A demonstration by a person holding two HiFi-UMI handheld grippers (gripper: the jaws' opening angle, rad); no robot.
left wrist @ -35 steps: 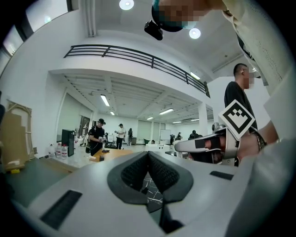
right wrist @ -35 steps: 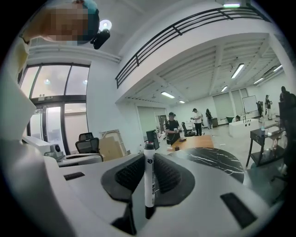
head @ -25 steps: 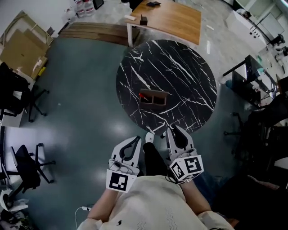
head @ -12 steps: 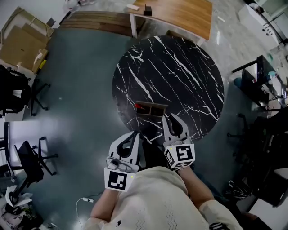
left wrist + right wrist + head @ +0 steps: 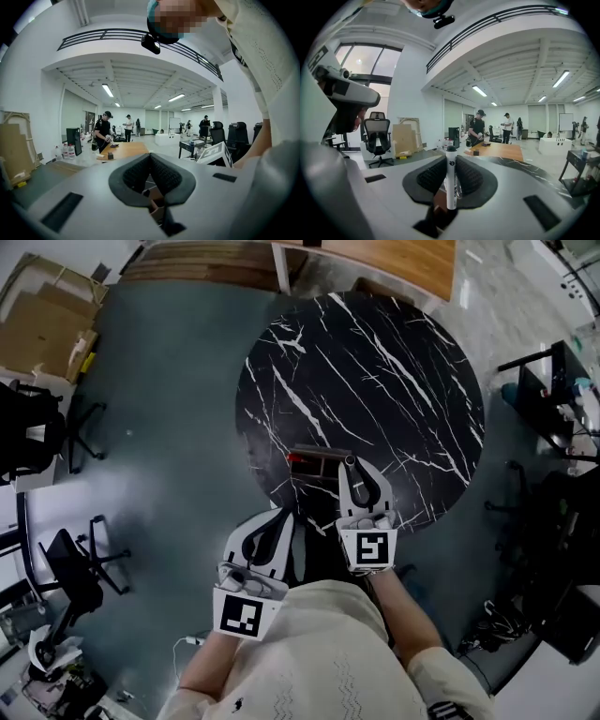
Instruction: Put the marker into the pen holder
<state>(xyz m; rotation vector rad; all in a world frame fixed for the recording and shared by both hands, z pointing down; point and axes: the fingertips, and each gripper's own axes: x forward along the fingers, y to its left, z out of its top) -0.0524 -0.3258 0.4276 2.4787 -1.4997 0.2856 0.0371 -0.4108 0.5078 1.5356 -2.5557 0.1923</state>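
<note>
Bench [image 5: 375, 362]: round, black stone with white veins; it carries the pen holder near its near edge.
Pen holder [image 5: 314, 450]: brown box with two compartments, open at the top. A small red item [image 5: 294, 457] sits at its left end; what it is cannot be made out.
Marker [image 5: 451, 183]: white barrel with a black cap, standing upright between the right gripper's fingers [image 5: 427, 178]. It is not yet in the holder.
Right gripper [image 5: 352, 468]: clamped on the marker at about mid-barrel. In the head view its tips lie over the holder's right end.
Left gripper [image 5: 283, 517]: its fingers [image 5: 136, 174] are pressed together with nothing between them. It is held at the near edge of the bench, short of the holder.
Change over the last second: the right gripper has travelled forward from the near rim of the bench to the holder. The left gripper has stayed back, beside the person's body. The bench now lies closer under the head camera.
Meaning for the task: the carry looks nearly finished. The marker appears to be brought to the right compartment.
Step remaining, as judged: line the marker up over an open compartment, lower it, then let go.
Risk: the marker could catch on the holder's rim or divider.
</note>
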